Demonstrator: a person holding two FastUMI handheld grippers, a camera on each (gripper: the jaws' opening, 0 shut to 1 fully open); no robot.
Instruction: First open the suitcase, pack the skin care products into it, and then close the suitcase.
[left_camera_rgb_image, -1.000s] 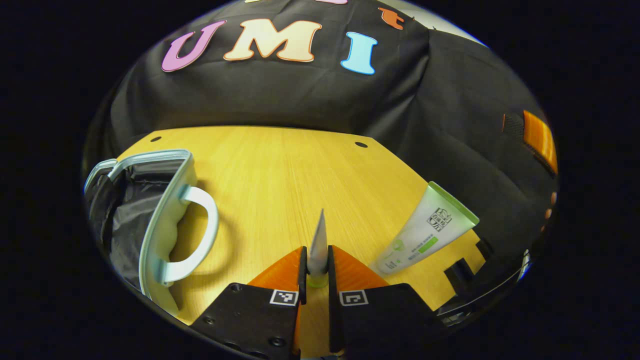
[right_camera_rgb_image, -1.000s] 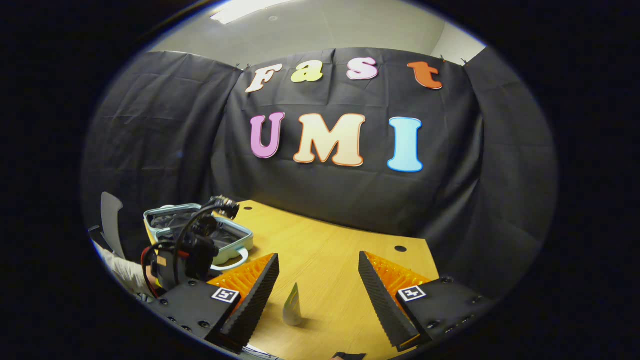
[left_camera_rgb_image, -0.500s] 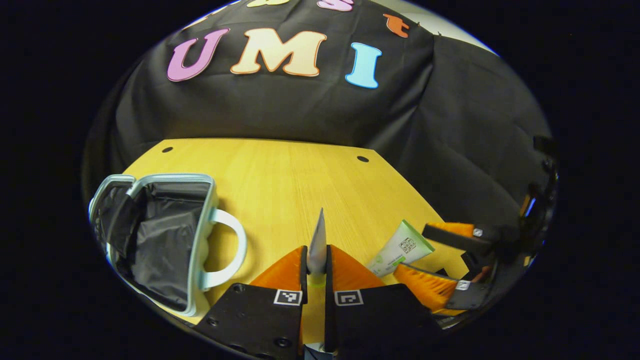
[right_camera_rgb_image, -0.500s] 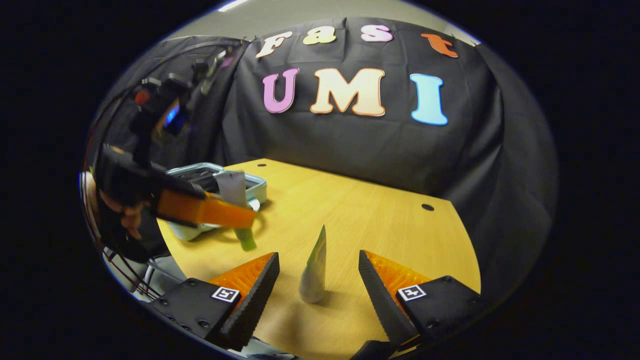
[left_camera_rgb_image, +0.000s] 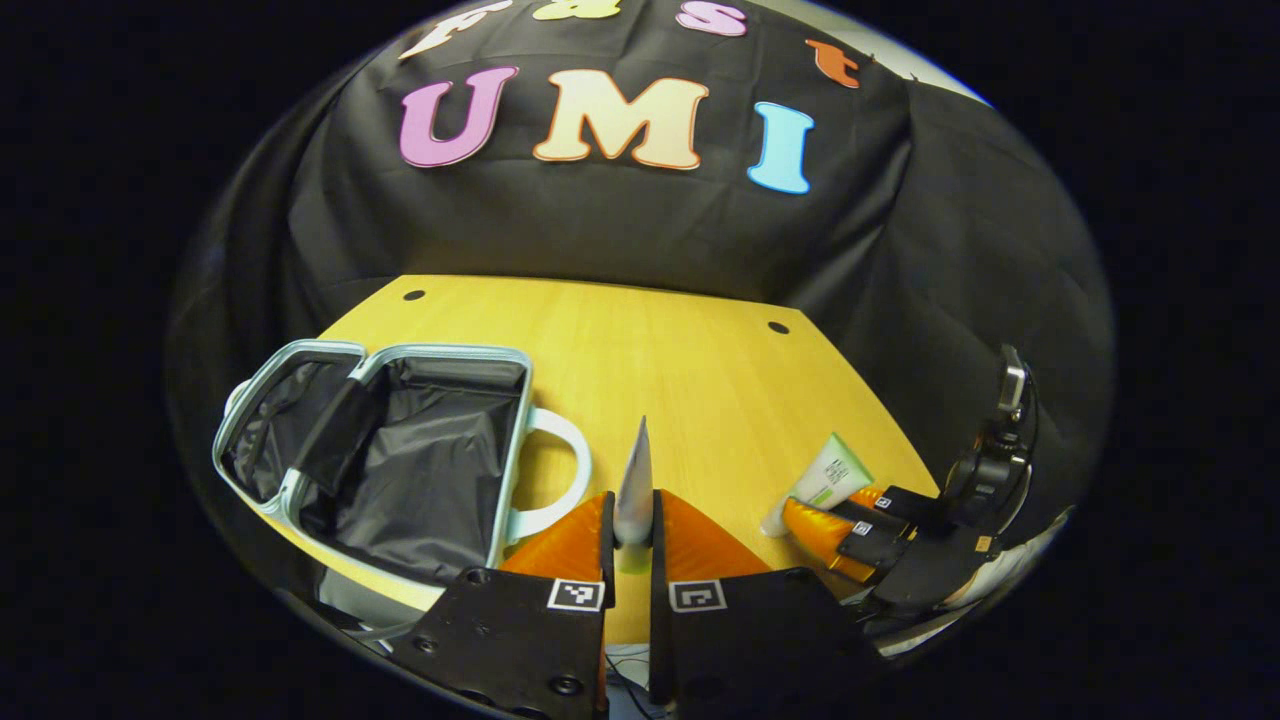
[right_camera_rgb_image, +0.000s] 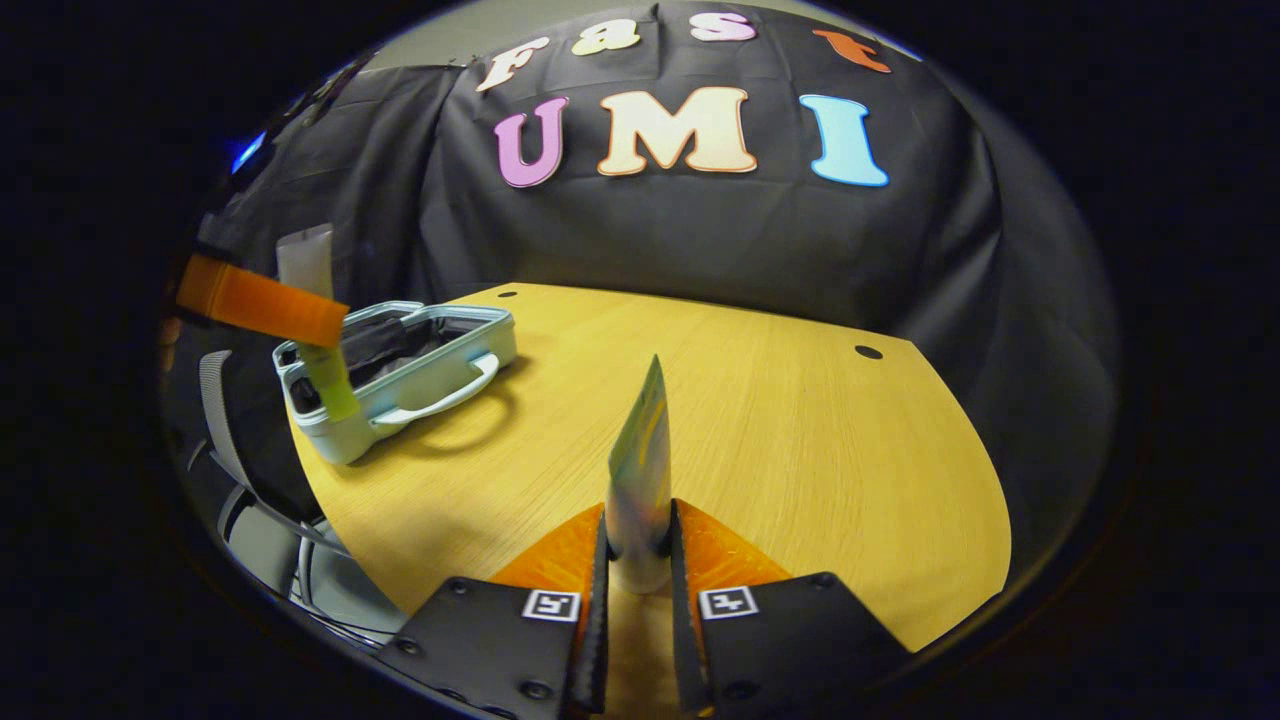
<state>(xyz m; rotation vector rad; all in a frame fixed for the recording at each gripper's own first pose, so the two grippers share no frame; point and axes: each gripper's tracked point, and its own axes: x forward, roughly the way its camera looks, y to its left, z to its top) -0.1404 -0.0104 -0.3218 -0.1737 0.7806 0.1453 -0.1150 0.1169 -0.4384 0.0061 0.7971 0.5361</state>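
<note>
Step in hand: packing. The suitcase lies open on the wooden surface, its dark lining bare as far as I can see, so nothing looks packed yet.

Left gripper: its jaws are pinching a grey tube edge-on, lifted above the surface. In the right gripper view the grey tube hangs cap-down over the near corner of the suitcase.

Right gripper: jaws pressed onto a second tube, white with a green end, seen edge-on between the orange fingers. In the left gripper view this tube sits low at the right side of the surface, well apart from the suitcase.

Suitcase: at the left of the surface, pale blue shell, white handle facing the middle; both halves gape upward.

Next move: I judge the left hand should bring its tube over the open half and lower it before the jaws let go, so it drops onto the lining rather than the rim. The right hand then has the whole width of the surface to cross.

Risk: both hands meeting over the suitcase at once.
</note>
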